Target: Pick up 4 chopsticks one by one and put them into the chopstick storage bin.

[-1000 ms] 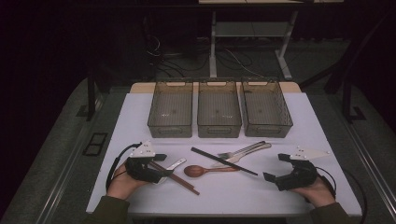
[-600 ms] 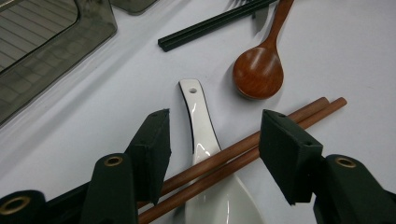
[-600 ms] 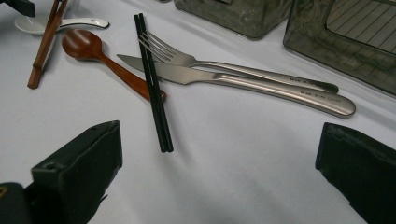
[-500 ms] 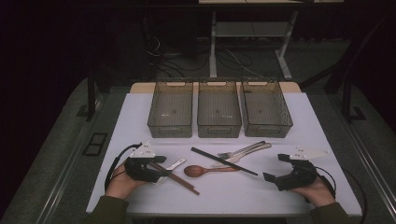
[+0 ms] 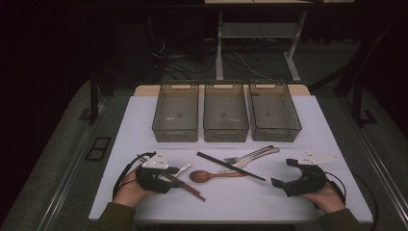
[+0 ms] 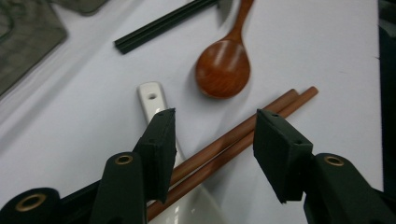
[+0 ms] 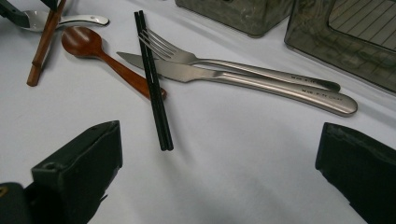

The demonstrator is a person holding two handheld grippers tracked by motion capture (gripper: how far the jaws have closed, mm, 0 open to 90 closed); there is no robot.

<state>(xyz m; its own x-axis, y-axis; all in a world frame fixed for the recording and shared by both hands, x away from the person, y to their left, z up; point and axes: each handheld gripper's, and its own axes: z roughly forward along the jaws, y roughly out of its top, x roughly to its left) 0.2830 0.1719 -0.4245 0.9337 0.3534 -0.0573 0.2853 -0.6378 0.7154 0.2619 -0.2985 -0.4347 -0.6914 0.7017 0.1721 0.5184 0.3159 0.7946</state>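
**Left tongs closing on the brown chopsticks: grip not yet made**

Left side first. My left tongs (image 5: 174, 180) sit low over the near-left part of the counter (image 5: 308, 125), straddling the pair of brown chopsticks (image 6: 243, 135). The jaws have just been closing, with the sticks between them, yet in the left gripper view both pads stand clear of the wood: released, not gripping. The sticks lie side by side, touching, and cross over the white spoon (image 6: 154, 95), whose handle runs under them beside my left pad.

Judgement: the risk is catching that white spoon with the sticks. I would hold the jaws square across the pair, keep the left pad above the spoon handle, and close on the wood alone, slowly, so one stick does not roll off the other. A lift should start level; a tilted pair is likely to scissor apart.

Centre. The wooden spoon (image 5: 202, 176) lies just beyond the stick tips, apart from them. The black chopsticks (image 5: 230, 165) lie across its handle, with the fork (image 7: 233, 65) and the knife (image 7: 243, 79) crossed beneath them. None of these should be disturbed.

Right side. My right tongs (image 5: 280, 185) rest near the counter's near-right edge, jaws wide apart, holding nothing.

Behind, three empty bins (image 5: 226, 132) stand in a row, touching.
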